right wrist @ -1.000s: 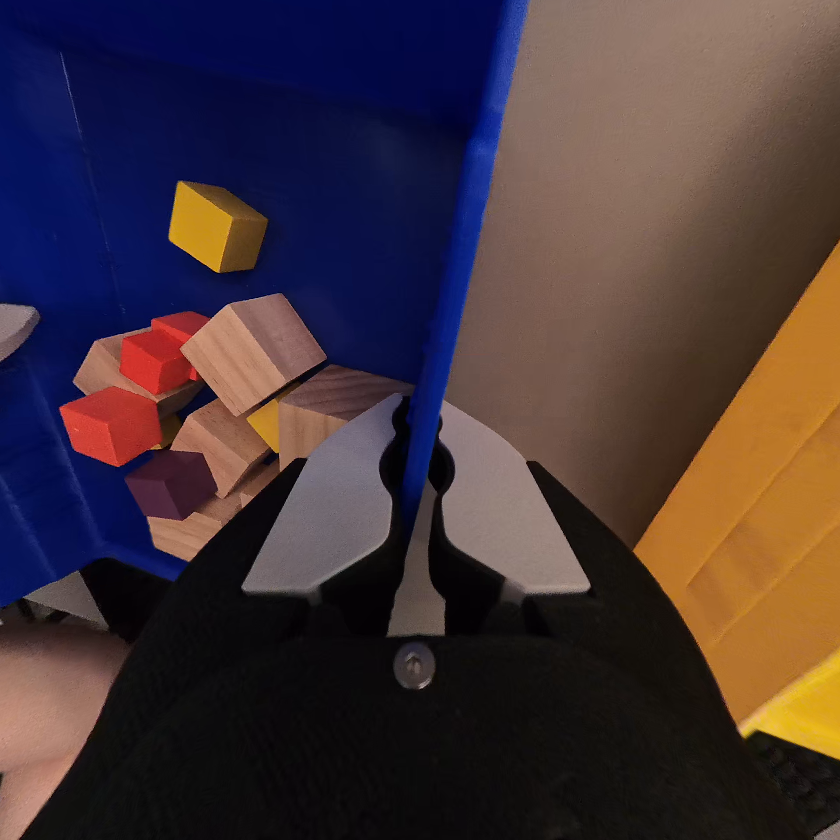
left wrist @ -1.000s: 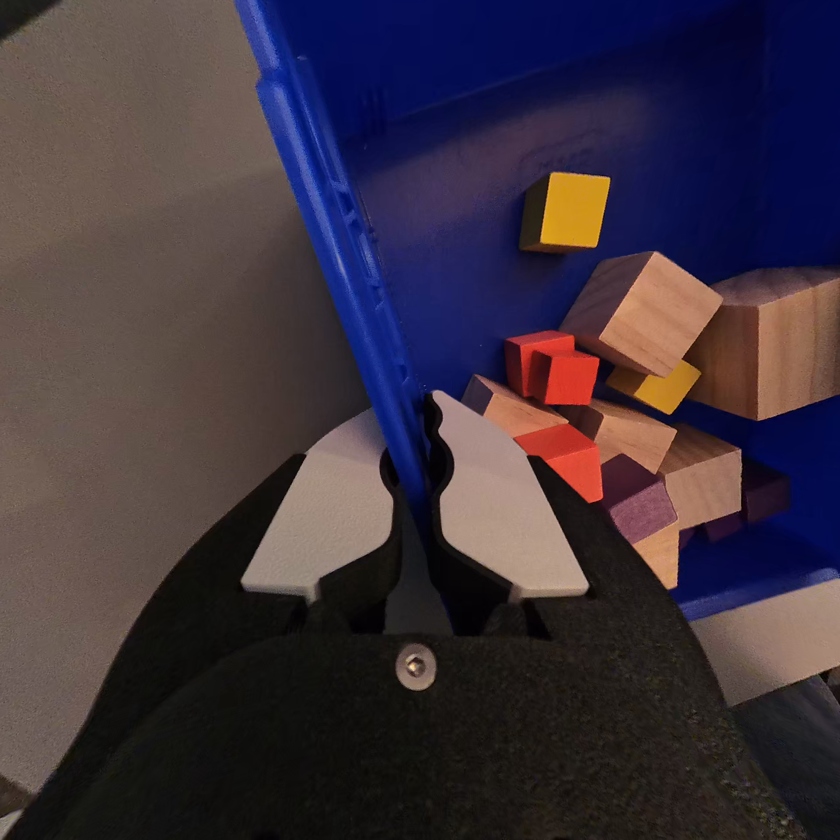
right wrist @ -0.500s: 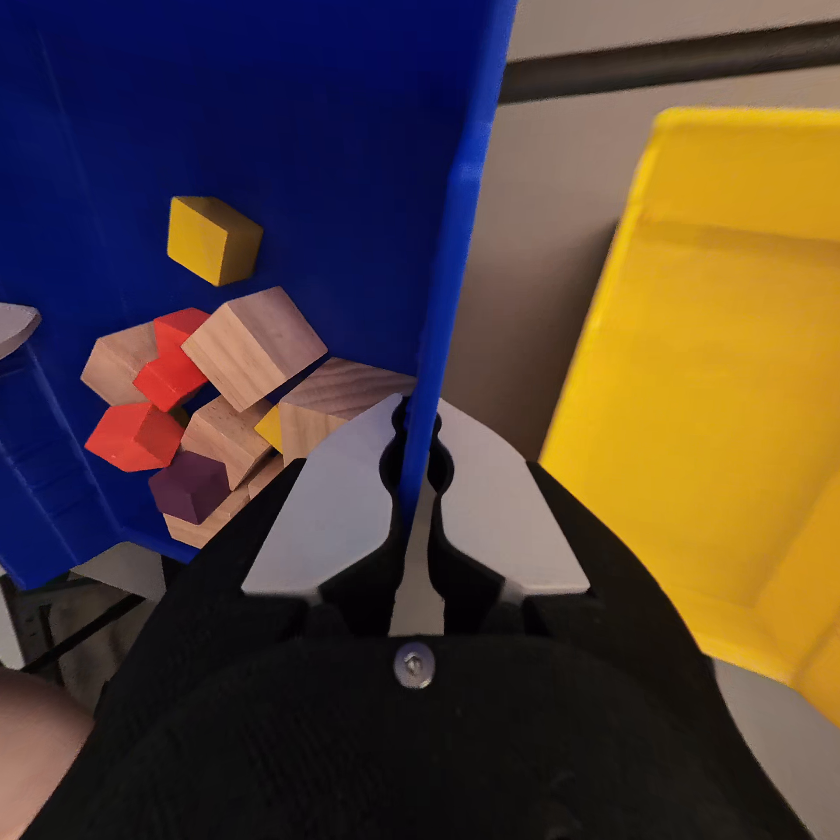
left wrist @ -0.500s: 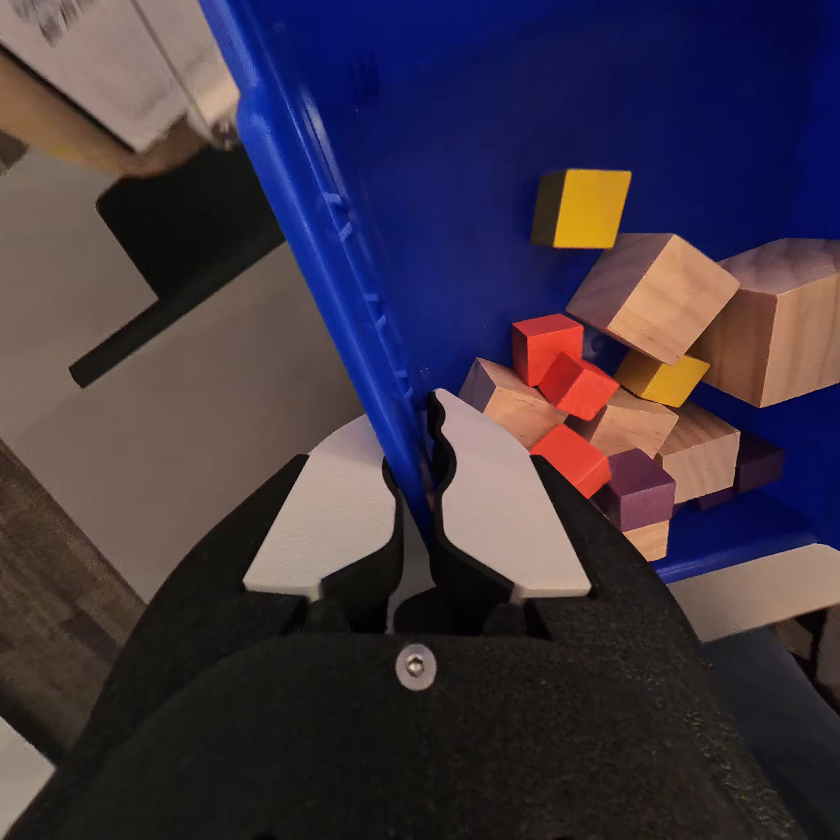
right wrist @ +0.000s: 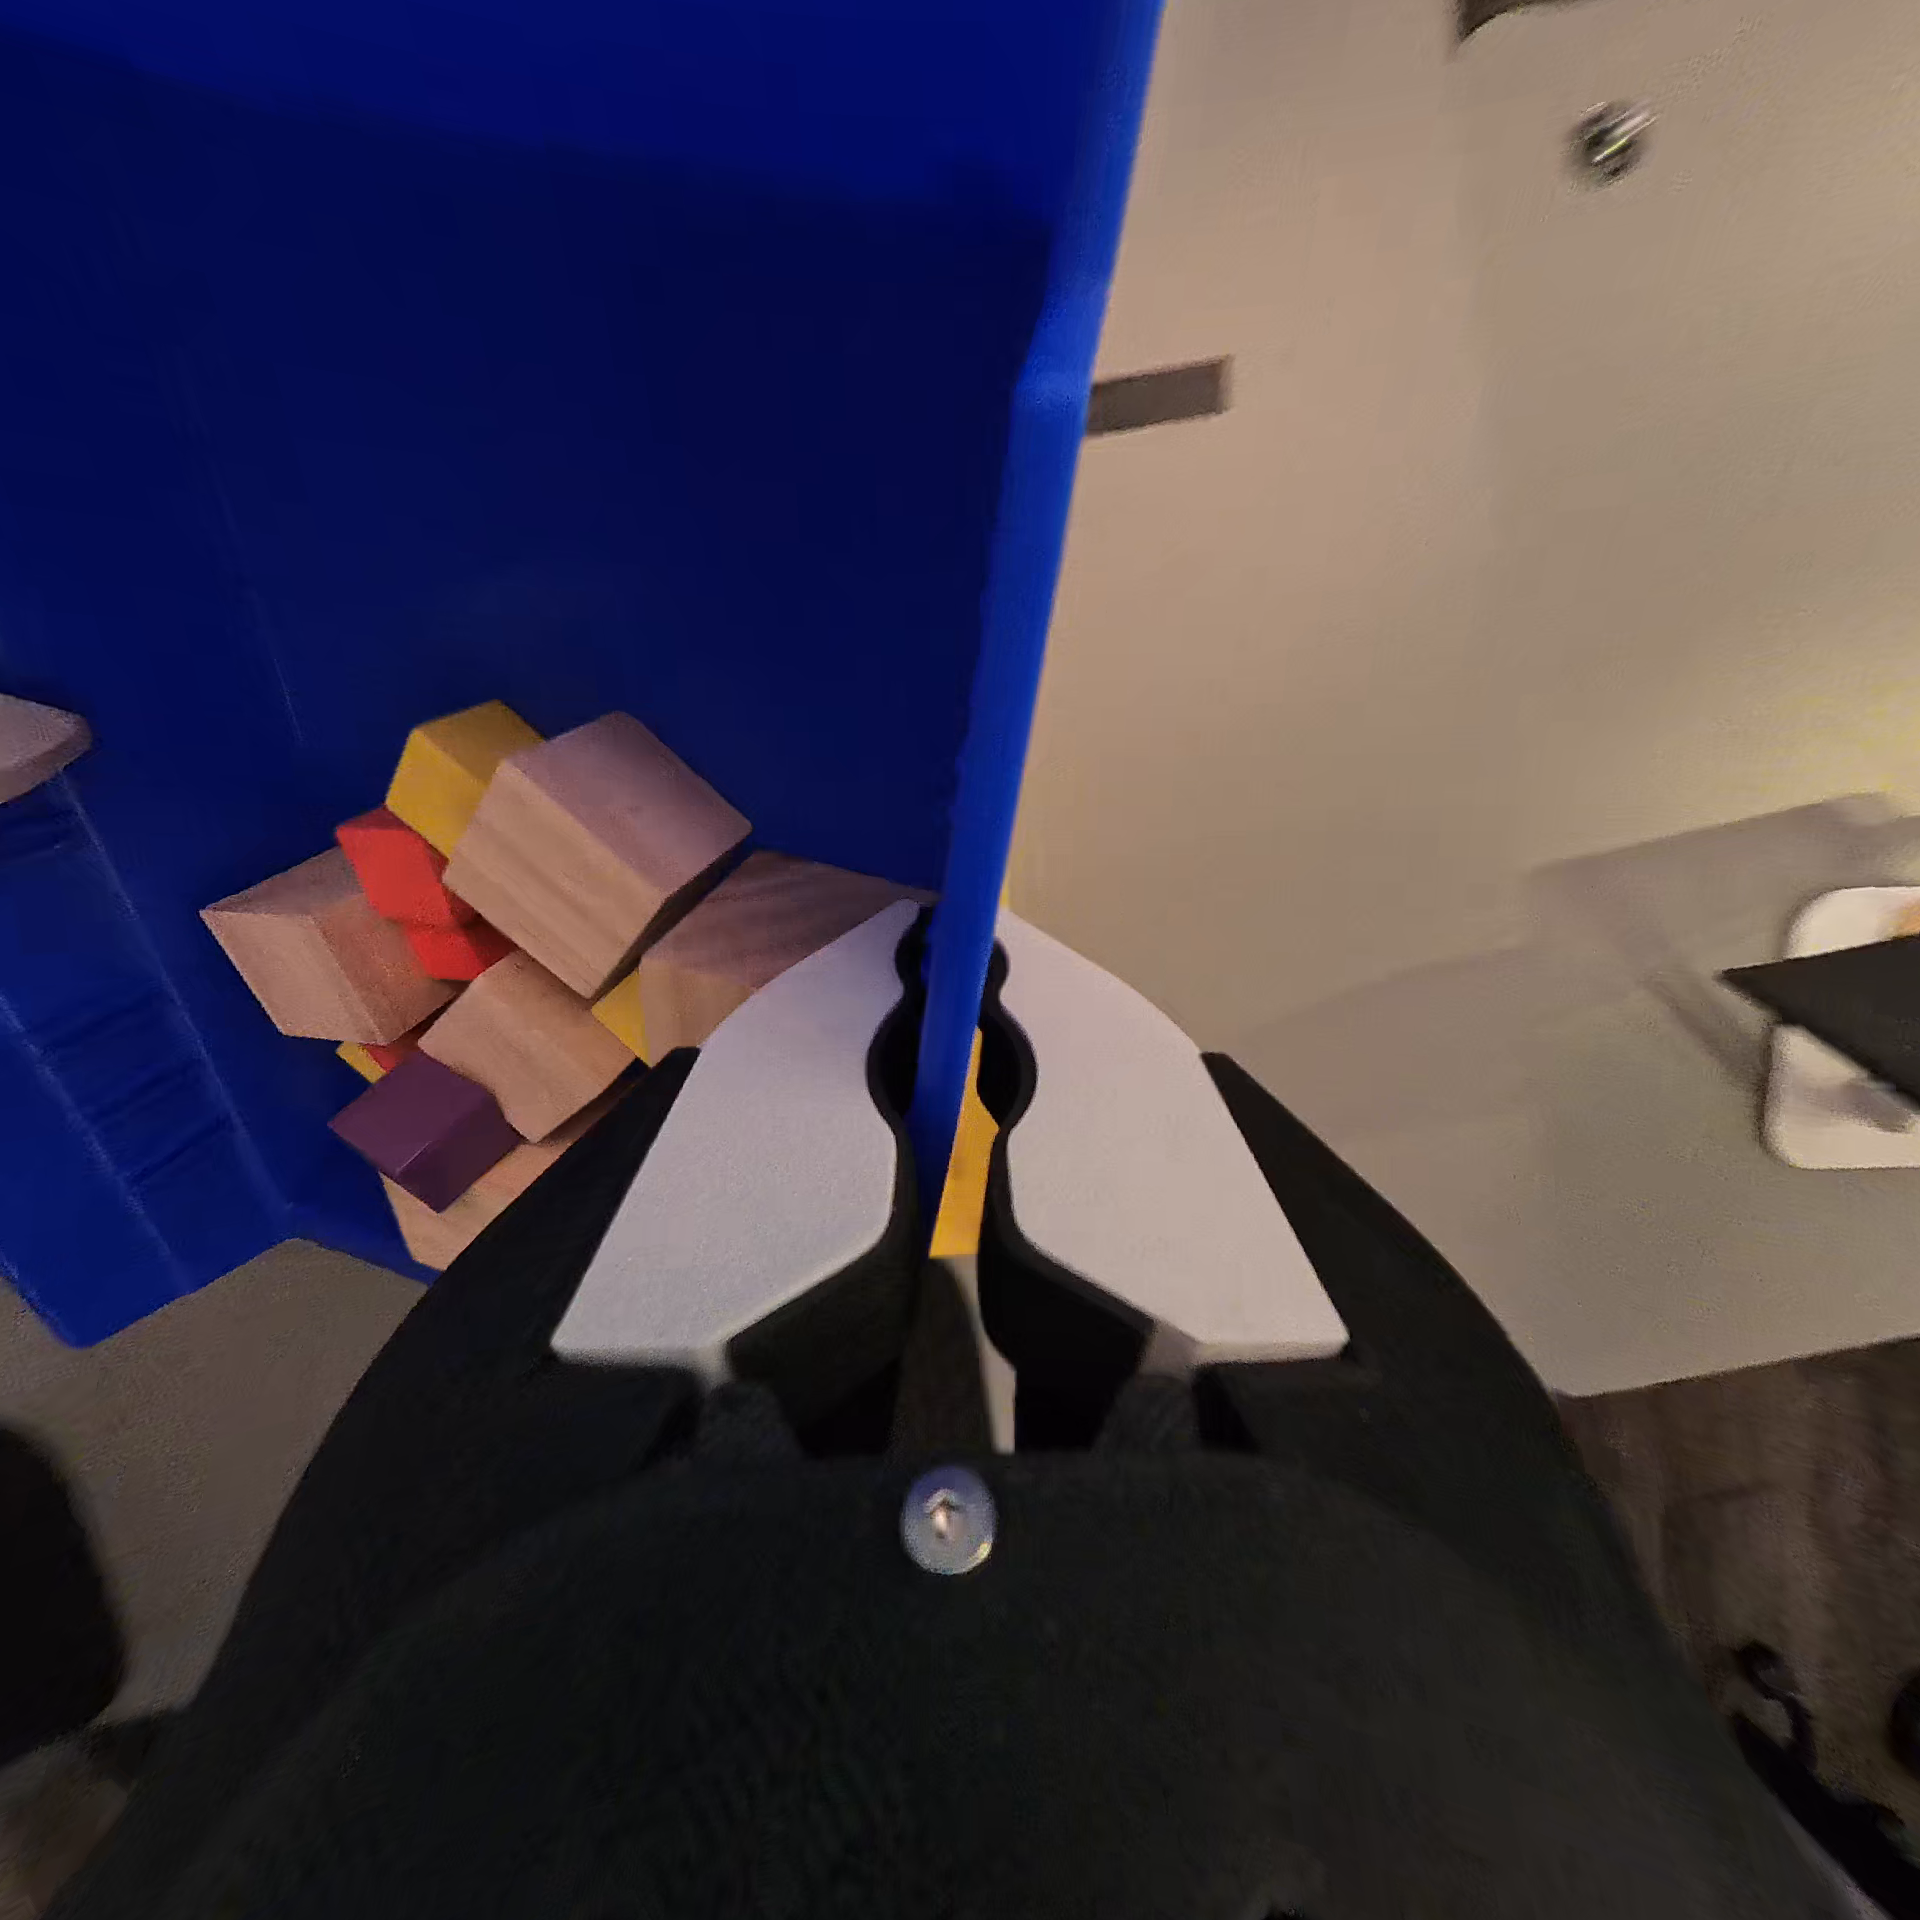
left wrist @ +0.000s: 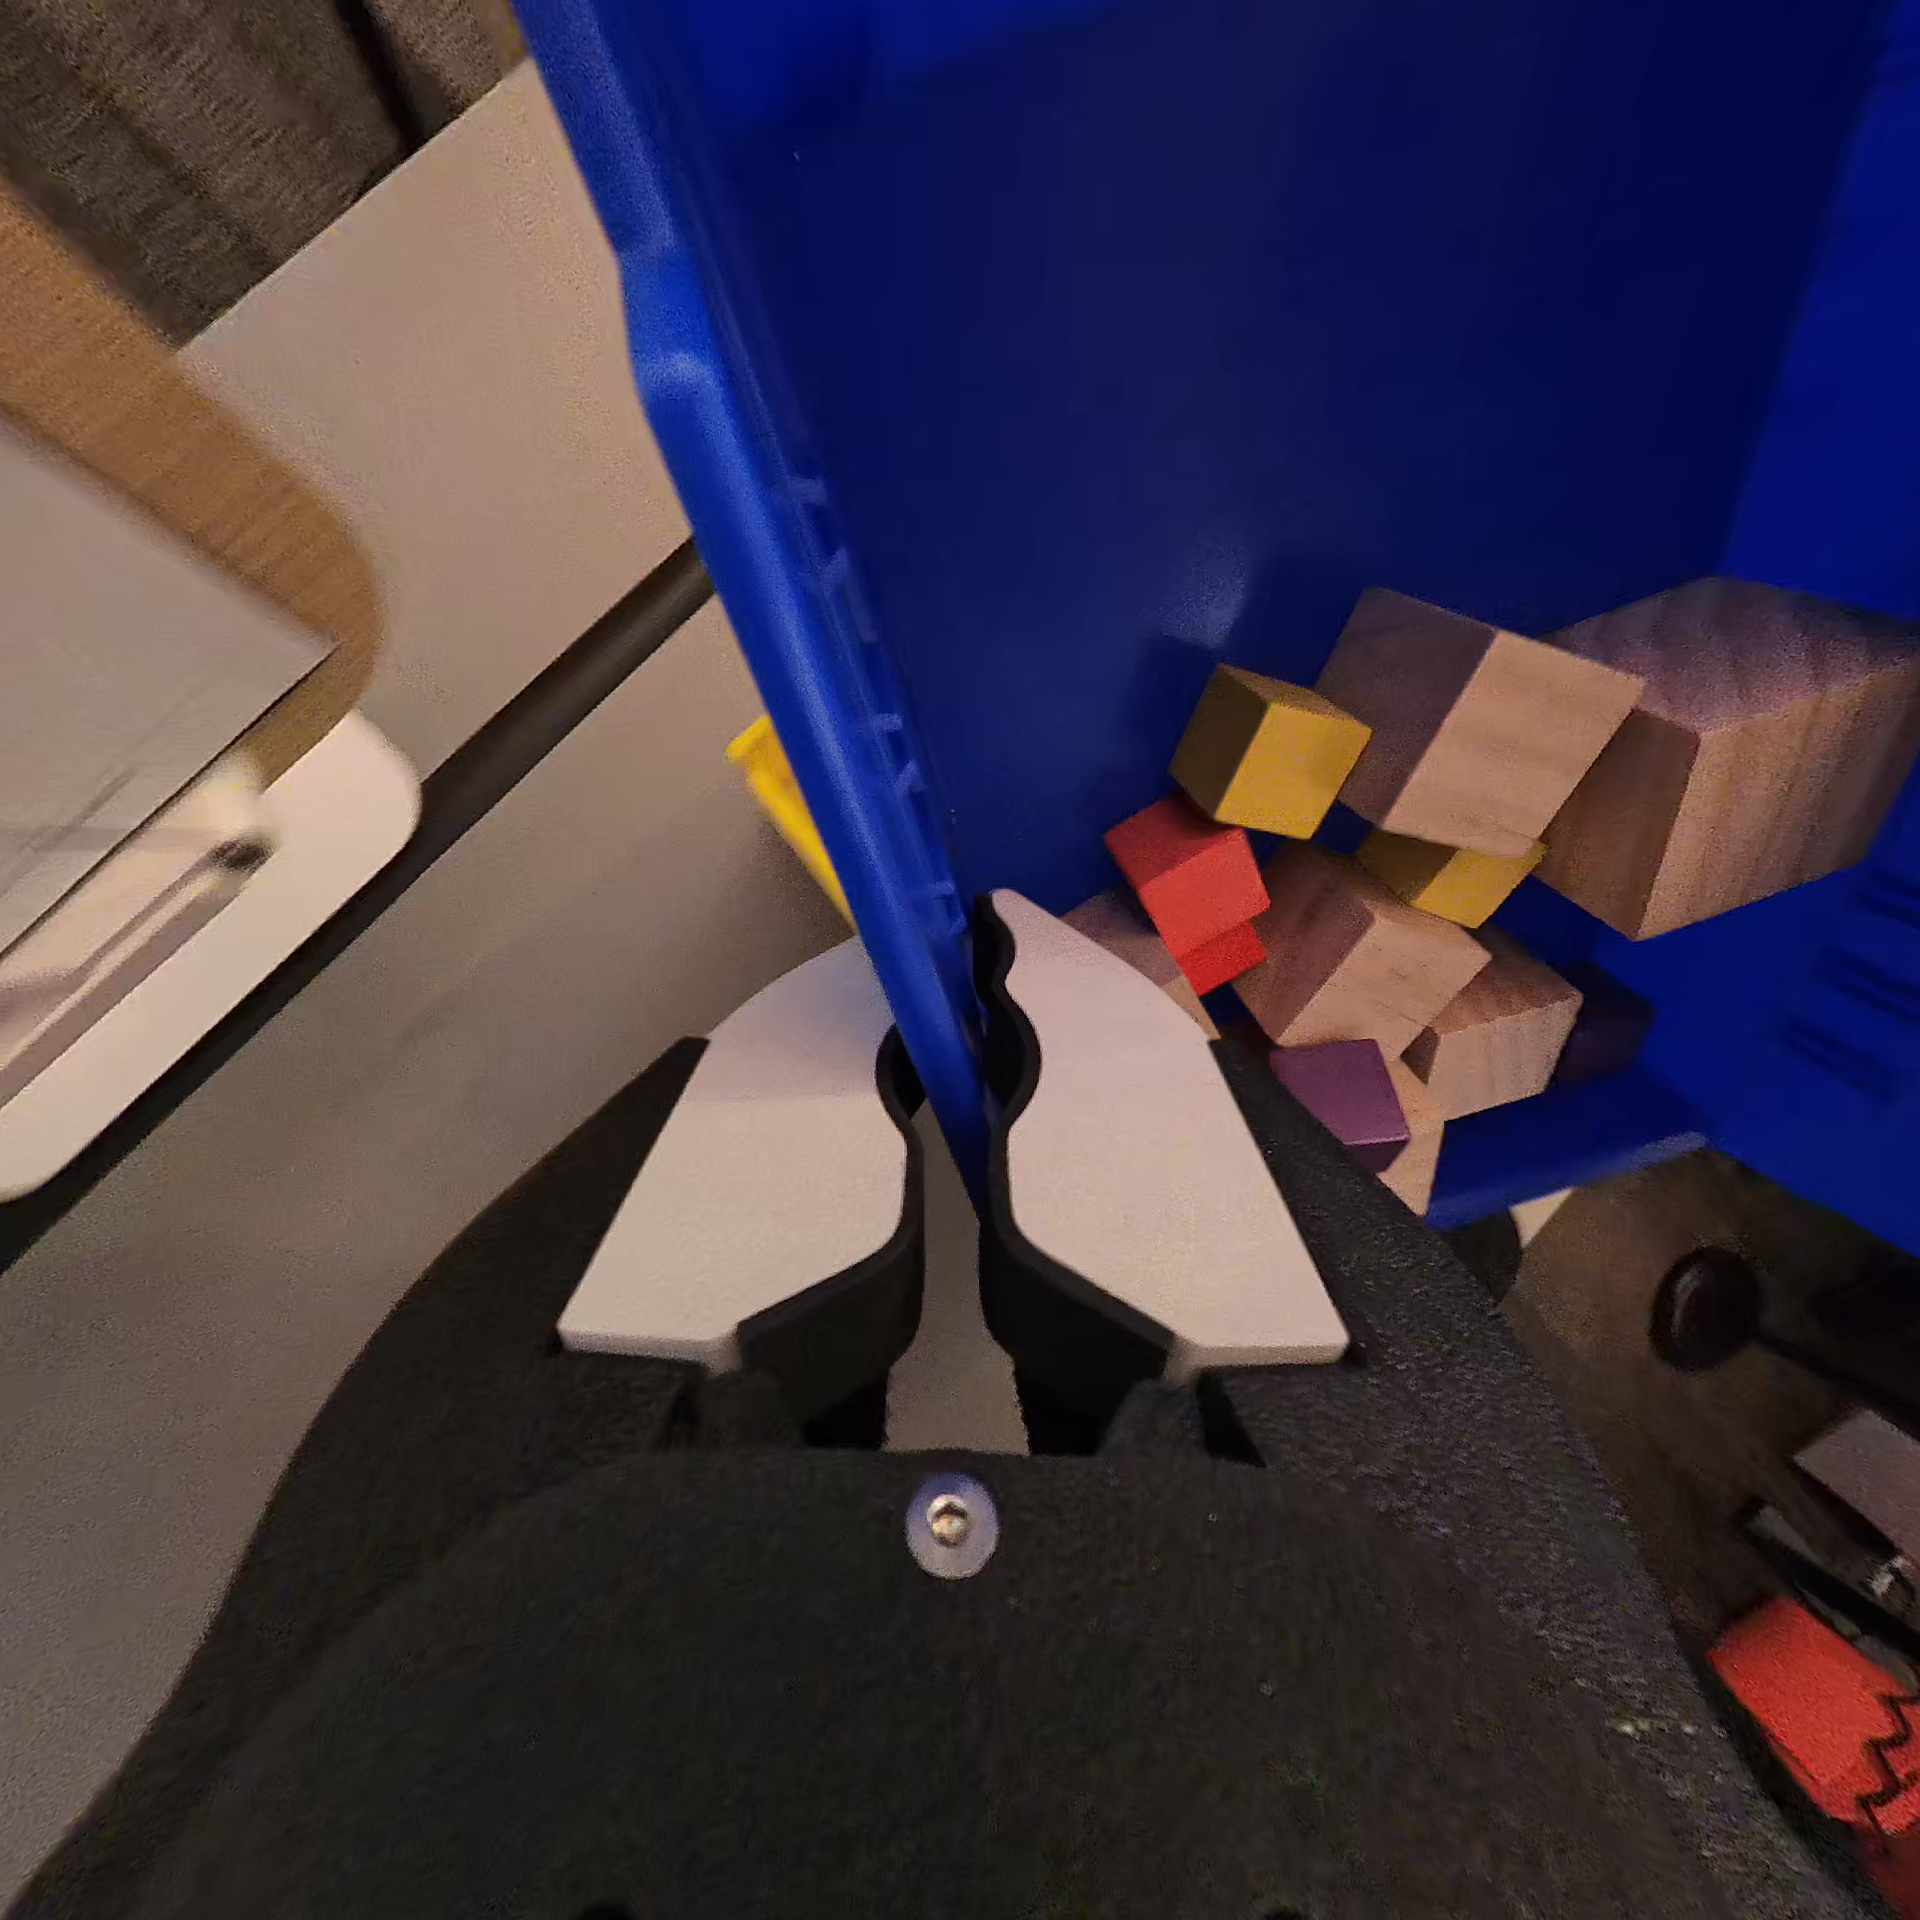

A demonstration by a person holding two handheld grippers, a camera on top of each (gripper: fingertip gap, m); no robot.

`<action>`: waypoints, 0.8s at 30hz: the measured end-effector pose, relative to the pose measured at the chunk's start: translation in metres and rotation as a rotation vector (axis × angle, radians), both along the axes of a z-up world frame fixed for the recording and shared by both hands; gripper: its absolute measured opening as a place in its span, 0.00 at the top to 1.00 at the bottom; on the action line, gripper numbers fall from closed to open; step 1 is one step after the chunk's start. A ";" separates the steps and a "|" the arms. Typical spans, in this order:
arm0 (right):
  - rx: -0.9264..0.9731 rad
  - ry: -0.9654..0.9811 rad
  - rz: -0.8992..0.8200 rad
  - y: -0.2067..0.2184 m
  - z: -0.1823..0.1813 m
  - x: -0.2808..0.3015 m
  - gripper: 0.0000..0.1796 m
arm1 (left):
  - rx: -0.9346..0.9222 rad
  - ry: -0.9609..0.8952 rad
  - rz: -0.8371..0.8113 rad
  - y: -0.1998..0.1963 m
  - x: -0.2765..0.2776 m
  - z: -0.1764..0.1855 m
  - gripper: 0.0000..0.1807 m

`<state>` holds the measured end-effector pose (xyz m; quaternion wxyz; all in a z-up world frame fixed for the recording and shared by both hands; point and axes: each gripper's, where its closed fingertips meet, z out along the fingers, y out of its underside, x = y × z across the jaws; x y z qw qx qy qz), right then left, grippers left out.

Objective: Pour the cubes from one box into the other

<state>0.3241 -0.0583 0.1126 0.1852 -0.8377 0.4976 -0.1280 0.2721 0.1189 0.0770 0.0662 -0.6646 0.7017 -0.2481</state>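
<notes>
A blue box (left wrist: 1195, 395) is held up in the air and tipped steeply toward me. My left gripper (left wrist: 940, 935) is shut on its left wall; my right gripper (right wrist: 951, 935) is shut on its right wall (right wrist: 1029, 520). Several wooden, red, yellow and purple cubes (left wrist: 1382, 894) are piled at the box's low open edge; they also show in the right wrist view (right wrist: 520, 935). Only slivers of the yellow box show, behind the blue wall (left wrist: 774, 790) and between my right fingers (right wrist: 961, 1174).
A grey table (left wrist: 312, 1039) lies below on the left with a white-based object (left wrist: 208, 935) on it. In the right wrist view a white object (right wrist: 1839, 1039) sits on the table (right wrist: 1455, 1143). A red object (left wrist: 1818, 1704) shows at lower right over dark flooring.
The blue box has tilted further and swung across; the yellow box has dropped almost out of view. The lone yellow cube slid down into the pile, and the cubes shifted toward the low edge.
</notes>
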 end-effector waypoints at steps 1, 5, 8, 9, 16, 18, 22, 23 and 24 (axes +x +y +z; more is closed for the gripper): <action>-0.020 -0.047 -0.009 -0.010 0.005 0.009 0.97 | -0.034 -0.032 -0.006 -0.010 0.011 -0.002 0.97; -0.097 -0.211 -0.011 -0.032 0.020 0.037 0.97 | -0.133 -0.135 -0.020 -0.036 0.044 -0.009 0.97; -0.159 -0.284 0.017 -0.034 0.022 0.046 0.97 | -0.161 -0.177 -0.012 -0.039 0.057 -0.015 0.97; -0.167 -0.298 0.026 -0.034 0.022 0.047 0.97 | -0.170 -0.187 -0.007 -0.038 0.060 -0.015 0.97; -0.135 -0.303 0.020 -0.024 0.004 0.057 0.97 | -0.089 -0.250 0.011 -0.024 0.071 -0.021 0.97; -0.126 -0.329 0.039 -0.022 0.008 0.054 0.97 | -0.106 -0.284 -0.006 -0.021 0.070 -0.017 0.97; -0.141 -0.383 0.039 -0.019 0.017 0.057 0.97 | -0.112 -0.317 0.000 -0.022 0.073 -0.013 0.97; -0.163 -0.398 0.033 -0.020 0.023 0.053 0.97 | -0.109 -0.333 -0.012 -0.023 0.072 -0.010 0.97; -0.165 -0.446 0.036 -0.020 0.034 0.048 0.97 | -0.136 -0.363 -0.022 -0.024 0.072 -0.004 0.97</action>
